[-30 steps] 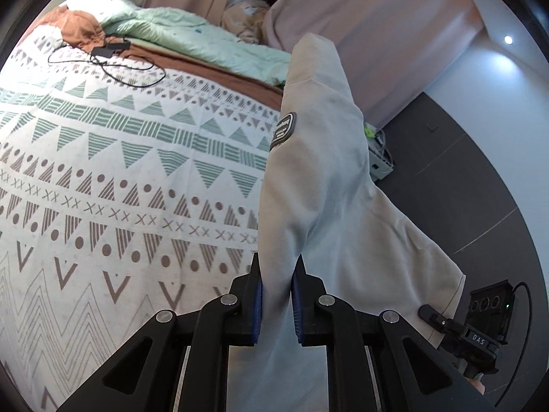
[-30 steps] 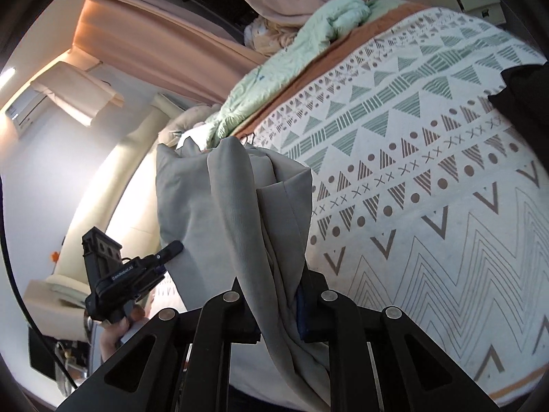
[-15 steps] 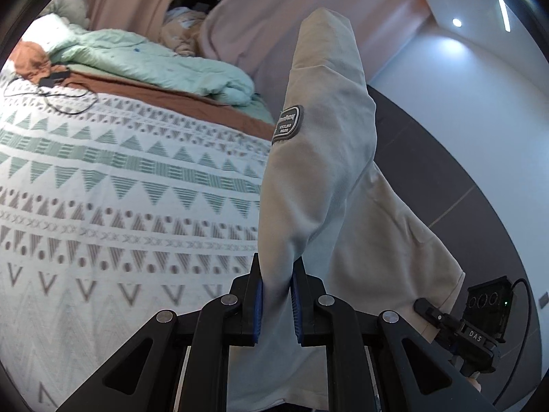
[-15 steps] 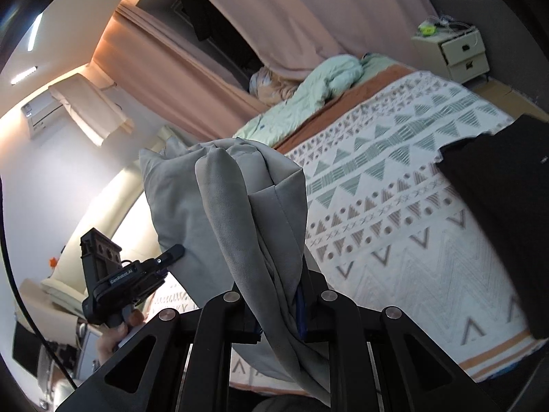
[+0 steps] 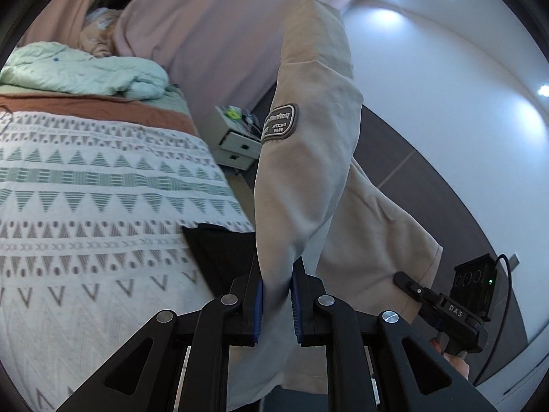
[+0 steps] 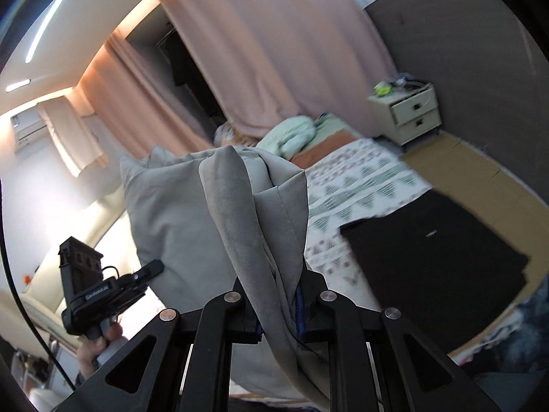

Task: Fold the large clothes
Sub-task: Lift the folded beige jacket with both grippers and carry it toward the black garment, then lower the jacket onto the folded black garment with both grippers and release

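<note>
My left gripper (image 5: 276, 292) is clamped narrow on a fold of the beige garment (image 5: 308, 158); the cloth runs between the blue pads (image 5: 258, 305) and rises ahead of me, lifted clear of the bed; a dark oval patch (image 5: 280, 123) with pale lettering sits on the raised part; I cannot read the wording fully. My right gripper (image 6: 278, 304) is likewise pinched on the same garment (image 6: 192, 219), which looks grey from this side; a thick bunched strip of it passes through the jaws and drapes down over the near edge of the view. From the left wrist view I see the right gripper (image 5: 449, 309) low on the right, just beside the garment's hem; from the right wrist view the left gripper (image 6: 99, 288) shows at the lower left, next to the hanging cloth. The patterned bedspread (image 5: 96, 185) lies to the left with triangles and dots; a black garment (image 6: 435, 250) lies flat on its near right corner; a mint duvet (image 5: 85, 75) is heaped at the far end; a white nightstand (image 6: 410, 113) stands by the dark wall past the bed; pink curtains (image 6: 274, 44) hang behind.
</note>
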A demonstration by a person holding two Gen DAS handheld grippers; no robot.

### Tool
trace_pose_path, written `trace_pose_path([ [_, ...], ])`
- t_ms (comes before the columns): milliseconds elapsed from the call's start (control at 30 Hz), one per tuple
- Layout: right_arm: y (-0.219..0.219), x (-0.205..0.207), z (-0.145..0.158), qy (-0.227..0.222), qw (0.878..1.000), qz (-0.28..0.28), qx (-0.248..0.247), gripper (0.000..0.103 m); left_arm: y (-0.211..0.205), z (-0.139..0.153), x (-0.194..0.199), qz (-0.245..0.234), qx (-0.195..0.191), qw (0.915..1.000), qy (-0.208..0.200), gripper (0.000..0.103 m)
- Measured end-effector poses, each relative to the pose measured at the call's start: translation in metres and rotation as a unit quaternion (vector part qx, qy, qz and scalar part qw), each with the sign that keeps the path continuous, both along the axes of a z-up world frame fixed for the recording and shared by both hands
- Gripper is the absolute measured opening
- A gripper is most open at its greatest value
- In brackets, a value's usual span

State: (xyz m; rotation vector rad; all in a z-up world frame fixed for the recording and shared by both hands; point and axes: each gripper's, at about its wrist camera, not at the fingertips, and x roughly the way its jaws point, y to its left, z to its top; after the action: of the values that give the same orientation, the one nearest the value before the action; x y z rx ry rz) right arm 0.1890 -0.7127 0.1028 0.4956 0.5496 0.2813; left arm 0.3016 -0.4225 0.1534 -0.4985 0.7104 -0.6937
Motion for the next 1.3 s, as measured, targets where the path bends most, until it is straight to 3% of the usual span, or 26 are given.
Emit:
trace_pose_path([
  [367,-0.089,-0.055,0.039,-0.023,0.994,-0.102,-0.029,0.014,-0.101,0.020,-0.010,-0.085,-0.006,0.9963,-0.004,0.014],
  [633,-0.125,-0.063,0.054,-0.014,0.987,-0.153,-0.056,0.014,-0.149,0.005,0.019,-0.135,-0.030,0.9889,0.055,0.014],
  [833,-0.141,-0.025,0.045,0.013,0.981,-0.184,-0.064,0.014,-0.167,-0.034,0.069,-0.146,-0.025,0.9834,0.105,0.014],
  [1000,-0.145,0.029,0.018,0.045,0.979,-0.189,-0.062,0.014,-0.167,-0.066,0.118,-0.144,-0.023,0.9805,0.132,0.014],
  [1300,-0.148,0.138,-0.032,0.119,0.970,-0.181,-0.108,0.014,-0.167,-0.145,0.203,-0.134,-0.016,0.9717,0.194,0.014],
])
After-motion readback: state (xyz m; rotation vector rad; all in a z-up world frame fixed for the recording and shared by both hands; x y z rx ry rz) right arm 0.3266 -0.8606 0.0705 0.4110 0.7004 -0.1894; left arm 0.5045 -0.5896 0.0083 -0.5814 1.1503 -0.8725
